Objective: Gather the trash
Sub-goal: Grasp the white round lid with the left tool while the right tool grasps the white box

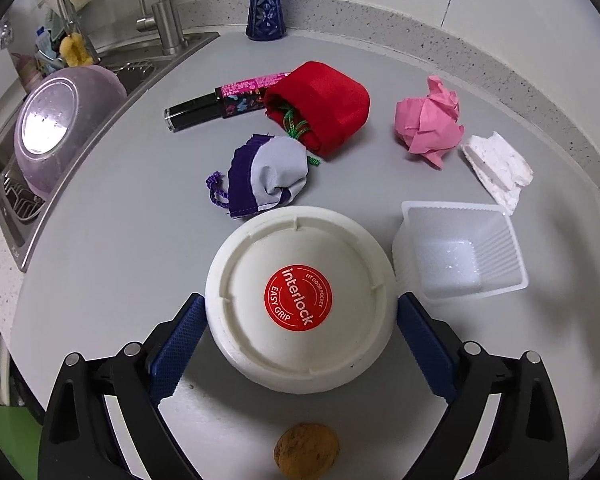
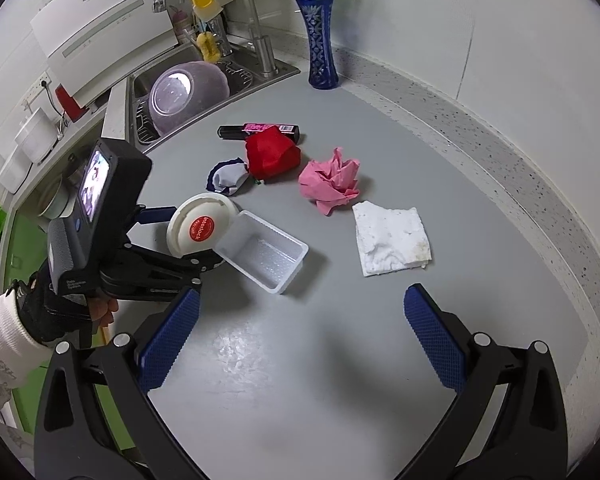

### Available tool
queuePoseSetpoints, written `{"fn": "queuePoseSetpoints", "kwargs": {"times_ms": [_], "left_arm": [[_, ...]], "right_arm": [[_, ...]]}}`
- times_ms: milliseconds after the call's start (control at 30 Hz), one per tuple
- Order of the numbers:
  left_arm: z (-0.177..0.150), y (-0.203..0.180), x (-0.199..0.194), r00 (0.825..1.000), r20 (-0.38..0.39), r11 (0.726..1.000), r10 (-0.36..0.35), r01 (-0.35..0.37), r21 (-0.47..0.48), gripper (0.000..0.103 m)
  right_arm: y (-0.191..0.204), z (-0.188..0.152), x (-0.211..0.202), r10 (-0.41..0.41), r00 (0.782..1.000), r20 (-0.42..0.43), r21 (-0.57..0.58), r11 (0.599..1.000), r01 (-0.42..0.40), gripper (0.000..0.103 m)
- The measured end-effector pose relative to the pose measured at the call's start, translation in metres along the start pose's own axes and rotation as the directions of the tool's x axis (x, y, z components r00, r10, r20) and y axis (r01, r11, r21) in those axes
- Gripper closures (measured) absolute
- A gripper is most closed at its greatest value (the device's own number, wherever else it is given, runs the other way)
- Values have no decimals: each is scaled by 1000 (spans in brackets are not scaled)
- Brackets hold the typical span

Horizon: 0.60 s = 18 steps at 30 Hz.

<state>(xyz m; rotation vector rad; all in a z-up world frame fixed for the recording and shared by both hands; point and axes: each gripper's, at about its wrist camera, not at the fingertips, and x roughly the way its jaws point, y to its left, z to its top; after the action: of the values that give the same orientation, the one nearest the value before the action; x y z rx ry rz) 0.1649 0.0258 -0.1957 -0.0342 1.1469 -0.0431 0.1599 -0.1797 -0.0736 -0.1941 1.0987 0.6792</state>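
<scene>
My left gripper point(image 1: 300, 312) is shut on a white round container point(image 1: 300, 300) with a red "interlock" sticker, held tilted above the grey counter; it also shows in the right wrist view point(image 2: 202, 230). A clear plastic tray point(image 1: 458, 254) lies beside it on the right. Crumpled pink paper point(image 1: 428, 122), a white foam piece point(image 1: 498, 168), a walnut point(image 1: 306, 450), a red pouch point(image 1: 324, 106), a purple-grey pouch point(image 1: 264, 178) and a black-pink tube point(image 1: 216, 106) lie on the counter. My right gripper point(image 2: 302, 320) is open and empty above bare counter, near the tray point(image 2: 266, 256) and the foam point(image 2: 392, 238).
A blue vase point(image 1: 265, 0) stands at the back by the wall. A sink point(image 2: 204, 92) with a purple bowl point(image 1: 56, 124) and faucet is at the left. The counter's speckled rim point(image 2: 500, 152) curves along the right.
</scene>
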Motion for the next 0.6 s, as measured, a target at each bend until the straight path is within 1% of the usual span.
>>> {"fn": "queuePoseSetpoints", "kwargs": {"times_ms": [67, 100, 167, 333, 500, 600], "left_arm": [[-1, 2, 0, 1000, 4, 1000, -13, 13, -17, 12], [-1, 1, -2, 1000, 3, 1000, -3, 3, -11, 12], [-1, 0, -4, 1000, 2, 1000, -8, 8, -11, 12], [-1, 8, -21, 1000, 17, 999, -7, 8, -35, 13], [-1, 19, -51, 999, 40, 998, -5, 8, -67, 13], [0, 27, -71, 998, 60, 996, 3, 2, -88, 13]], "right_arm": [[2, 0, 0, 0, 1000, -3, -7, 1000, 0, 3], [3, 0, 0, 0, 1000, -4, -10, 1000, 0, 3], [4, 1, 0, 1, 1000, -5, -19, 1000, -1, 3], [8, 7, 6, 17, 1000, -14, -62, 998, -18, 3], [21, 15, 28, 33, 998, -53, -155, 987, -40, 3], [29, 20, 49, 36, 996, -85, -231, 971, -55, 3]]}}
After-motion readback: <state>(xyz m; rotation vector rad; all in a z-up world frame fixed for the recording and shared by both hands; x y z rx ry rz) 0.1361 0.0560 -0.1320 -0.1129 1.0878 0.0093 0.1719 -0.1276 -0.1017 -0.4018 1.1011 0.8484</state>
